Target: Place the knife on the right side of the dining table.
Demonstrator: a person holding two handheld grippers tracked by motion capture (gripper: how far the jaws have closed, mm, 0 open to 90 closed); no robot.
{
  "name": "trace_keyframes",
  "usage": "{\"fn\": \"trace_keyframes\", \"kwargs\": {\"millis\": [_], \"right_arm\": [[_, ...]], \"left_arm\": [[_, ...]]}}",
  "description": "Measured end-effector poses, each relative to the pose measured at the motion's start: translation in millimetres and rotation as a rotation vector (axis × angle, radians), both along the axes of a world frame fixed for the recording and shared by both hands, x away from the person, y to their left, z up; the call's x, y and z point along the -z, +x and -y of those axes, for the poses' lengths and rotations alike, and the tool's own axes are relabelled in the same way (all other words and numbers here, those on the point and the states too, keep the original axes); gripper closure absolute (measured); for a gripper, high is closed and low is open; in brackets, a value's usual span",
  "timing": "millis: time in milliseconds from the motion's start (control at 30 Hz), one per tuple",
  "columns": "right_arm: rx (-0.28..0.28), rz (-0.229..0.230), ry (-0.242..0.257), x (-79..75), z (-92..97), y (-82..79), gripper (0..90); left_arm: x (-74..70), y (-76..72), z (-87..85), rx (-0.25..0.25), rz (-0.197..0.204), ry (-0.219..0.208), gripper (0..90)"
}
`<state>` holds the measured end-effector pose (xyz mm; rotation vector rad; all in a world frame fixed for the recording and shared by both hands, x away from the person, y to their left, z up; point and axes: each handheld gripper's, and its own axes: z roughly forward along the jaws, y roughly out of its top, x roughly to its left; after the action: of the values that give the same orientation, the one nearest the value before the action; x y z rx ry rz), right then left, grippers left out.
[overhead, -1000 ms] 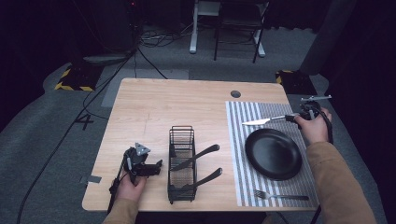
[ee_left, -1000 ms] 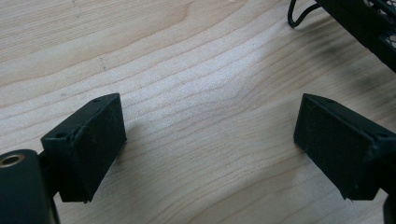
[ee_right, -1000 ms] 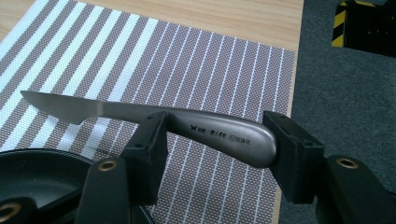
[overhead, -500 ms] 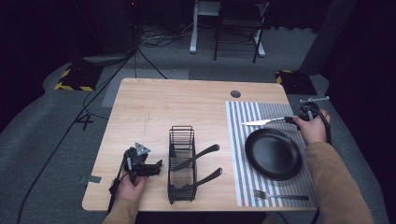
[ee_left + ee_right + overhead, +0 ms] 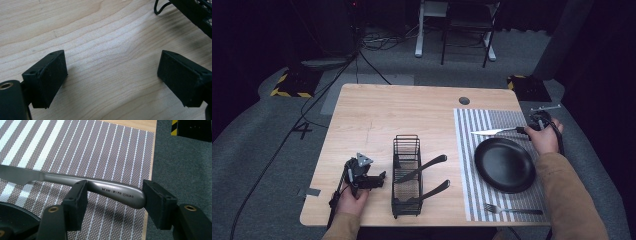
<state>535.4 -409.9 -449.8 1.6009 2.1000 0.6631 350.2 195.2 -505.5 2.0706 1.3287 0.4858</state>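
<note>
Right claw point(image 5: 113, 205) straddles a grey, engraved steel knife point(image 5: 75, 184).

1. Left gripper point(image 5: 379, 178): jaws spread wide, low over the table point(image 5: 105, 30), nothing between them.
2. Right gripper point(image 5: 115, 206): jaws parted, straddling the knife point(image 5: 117, 192) handle.

pale wooden table point(image 5: 100, 50): smooth, visible grain | grey-and-white striped woven placemat point(image 5: 100, 150): textured cloth-like mesh | silver metal knife point(image 5: 117, 192): brushed satin | round black plate point(image 5: 504, 164): slight sheen | black wire rack point(image 5: 406, 175): matt metal
</note>
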Motion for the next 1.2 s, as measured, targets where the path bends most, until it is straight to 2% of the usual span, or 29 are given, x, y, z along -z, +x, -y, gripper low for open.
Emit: {"fn": "trace_keyframes", "kwargs": {"millis": [633,733,933,1000,1200], "right_arm": [[0.029,-0.028,0.013,21.8,3.1,5.2,38.2],[0.029,-0.038,0.008,26.9,4.3,5.4,43.6],[0.028,-0.025,0.019,26.1,4.2,5.4,42.9],[0.025,-0.020,0.036,23.6,3.9,4.3,43.6],[0.014,0.015,0.040,13.8,2.2,0.1,42.9]], "left_arm": [[0.0,0.0,0.0,0.000,0.000,0.000,9.4],[0.0,0.0,0.0,0.000,0.000,0.000,9.4],[0.0,0.0,0.0,0.000,0.000,0.000,9.4],[0.0,0.0,0.0,0.000,0.000,0.000,9.4],[0.0,0.0,0.0,-0.001,0.000,0.000,9.4]]}}
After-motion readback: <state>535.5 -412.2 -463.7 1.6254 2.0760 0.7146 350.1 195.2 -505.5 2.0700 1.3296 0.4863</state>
